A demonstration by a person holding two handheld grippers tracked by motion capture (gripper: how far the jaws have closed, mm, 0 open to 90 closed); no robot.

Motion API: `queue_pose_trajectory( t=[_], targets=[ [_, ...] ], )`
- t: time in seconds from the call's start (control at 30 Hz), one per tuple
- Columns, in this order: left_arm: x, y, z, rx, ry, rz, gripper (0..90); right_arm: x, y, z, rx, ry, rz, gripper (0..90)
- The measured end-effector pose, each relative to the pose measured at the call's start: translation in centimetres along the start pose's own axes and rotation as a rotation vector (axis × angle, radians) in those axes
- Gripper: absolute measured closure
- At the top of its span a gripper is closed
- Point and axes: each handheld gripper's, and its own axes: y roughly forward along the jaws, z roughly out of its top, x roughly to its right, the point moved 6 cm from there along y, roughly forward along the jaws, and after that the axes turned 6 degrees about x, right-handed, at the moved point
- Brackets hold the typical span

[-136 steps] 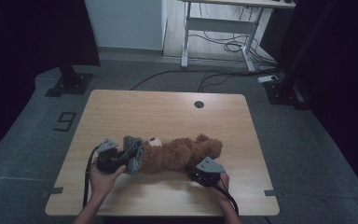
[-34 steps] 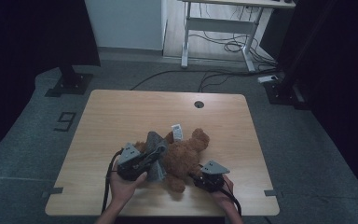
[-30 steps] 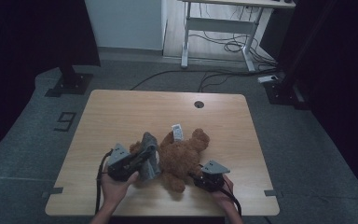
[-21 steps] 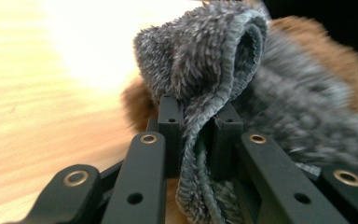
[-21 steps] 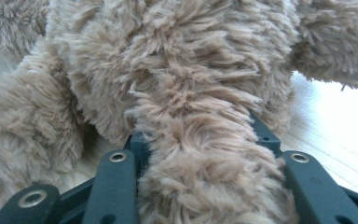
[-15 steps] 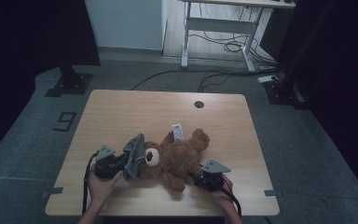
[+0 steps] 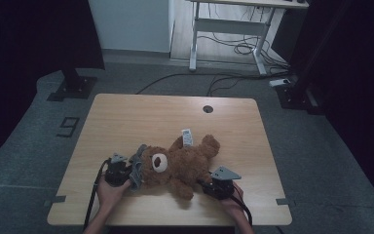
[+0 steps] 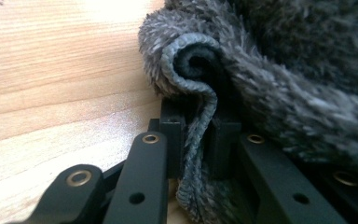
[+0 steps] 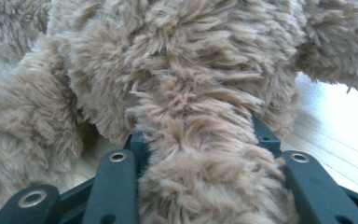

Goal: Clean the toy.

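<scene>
High view showed the teddy bear (image 7: 180, 163) lying along the near edge of the bench (image 7: 175, 112), head left; the left tongs (image 7: 126, 174) pinched the grey cloth (image 7: 137, 168) at its head; the right tongs (image 7: 209, 187) clamped a leg at the right.

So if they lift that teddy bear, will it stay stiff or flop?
Probably flop: the bear lies sprawled, limbs splayed, and its plush limb squashes between the right gripper's fingers. It looks light for its size. The grey cloth folds likewise in the left gripper.
</scene>
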Motion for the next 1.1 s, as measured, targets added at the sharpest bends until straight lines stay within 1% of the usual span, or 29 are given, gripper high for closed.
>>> queue_pose_trajectory(
  t=[0.03, 0.13, 0.2, 0.27, 0.3, 0.37, 0.4, 0.43, 0.47, 0.5, 0.53, 0.57, 0.6, 0.67, 0.7, 0.77, 0.8, 0.83, 0.87, 0.93, 1.0, 1.03, 1.07, 1.1],
  targets=[
    [-0.1, -0.4, 0.2, 0.014, -0.004, -0.006, 78.8, 0.0, 0.0, 0.0, 0.0, 0.0, -0.001, 56.5],
    [-0.4, -1.9, 1.7, 0.08, -0.017, -0.02, 78.7, 0.1, 0.0, 0.0, -0.003, 0.001, -0.003, 56.5],
    [-0.3, -3.1, 3.3, 0.133, -0.007, -0.03, 78.6, 0.1, 0.0, -0.1, -0.004, 0.002, -0.003, 56.5],
    [0.2, -4.3, 5.5, 0.194, 0.014, -0.038, 78.6, 0.0, 0.1, 0.0, -0.005, -0.002, -0.003, 56.5],
    [0.4, -4.7, 6.6, 0.213, 0.027, -0.038, 78.7, -0.1, 0.1, 0.0, -0.007, -0.005, -0.004, 56.5],
    [1.0, -5.0, 8.2, 0.226, 0.058, -0.044, 78.7, -0.1, 0.1, 0.0, -0.008, -0.007, -0.005, 56.5],
    [1.5, -4.8, 9.0, 0.225, 0.067, -0.052, 78.7, -0.1, 0.1, 0.0, -0.007, -0.007, -0.005, 56.5],
    [1.9, -4.5, 9.6, 0.22, 0.077, -0.06, 78.7, -0.1, 0.1, 0.0, -0.007, -0.007, -0.004, 56.5],
    [2.4, -3.8, 10.1, 0.206, 0.093, -0.059, 78.6, -0.1, 0.1, 0.0, -0.008, -0.007, -0.004, 56.5],
    [2.7, -3.3, 10.3, 0.194, 0.105, -0.056, 78.6, -0.1, 0.1, 0.0, -0.008, -0.007, -0.004, 56.5],
    [3.0, -2.4, 10.5, 0.174, 0.114, -0.052, 78.5, -0.1, 0.1, 0.0, -0.008, -0.007, -0.004, 56.5],
    [3.2, -1.5, 10.4, 0.148, 0.115, -0.05, 78.4, -0.1, 0.1, 0.0, -0.008, -0.006, -0.003, 56.5],
    [3.2, -1.0, 10.2, 0.136, 0.112, -0.048, 78.3, -0.1, 0.1, 0.0, -0.008, -0.007, -0.003, 56.5],
    [3.3, -0.2, 9.8, 0.129, 0.103, -0.044, 78.3, -0.1, 0.1, 0.0, -0.008, -0.007, -0.001, 56.5],
    [3.2, 0.0, 9.5, 0.131, 0.103, -0.038, 78.3, -0.1, 0.1, 0.0, -0.009, -0.007, -0.001, 56.5],
    [2.7, 0.1, 8.7, 0.118, 0.109, -0.018, 78.3, -0.1, 0.1, 0.0, -0.009, -0.007, 0.001, 56.5],
    [2.4, 0.1, 8.4, 0.117, 0.101, -0.013, 78.6, -0.1, 0.1, 0.0, -0.009, -0.006, 0.001, 56.5],
    [2.0, 0.0, 7.9, 0.112, 0.083, -0.013, 78.7, -0.1, 0.1, 0.0, -0.01, -0.007, 0.0, 56.5],
    [1.7, 0.0, 7.5, 0.104, 0.08, -0.003, 78.7, -0.2, 0.2, 0.0, -0.011, -0.008, -0.002, 56.6],
    [1.1, 0.0, 6.6, 0.074, 0.096, 0.032, 78.8, -0.2, 0.2, 0.0, -0.014, -0.006, -0.005, 56.6],
    [0.4, 0.1, 5.6, 0.032, 0.086, 0.046, 78.8, -0.3, 0.1, -0.1, -0.016, -0.005, -0.007, 56.7],
    [0.0, 0.2, 5.1, 0.005, 0.075, 0.039, 78.8, -0.3, 0.2, -0.1, -0.016, -0.004, -0.007, 56.6],
    [-0.5, 0.5, 4.4, -0.026, 0.052, 0.022, 78.7, -0.2, 0.2, -0.1, -0.016, -0.002, -0.007, 56.7],
    [-0.8, 0.7, 3.7, -0.052, 0.042, 0.012, 78.6, -0.2, 0.2, -0.1, -0.016, 0.0, -0.007, 56.7]
  ],
)
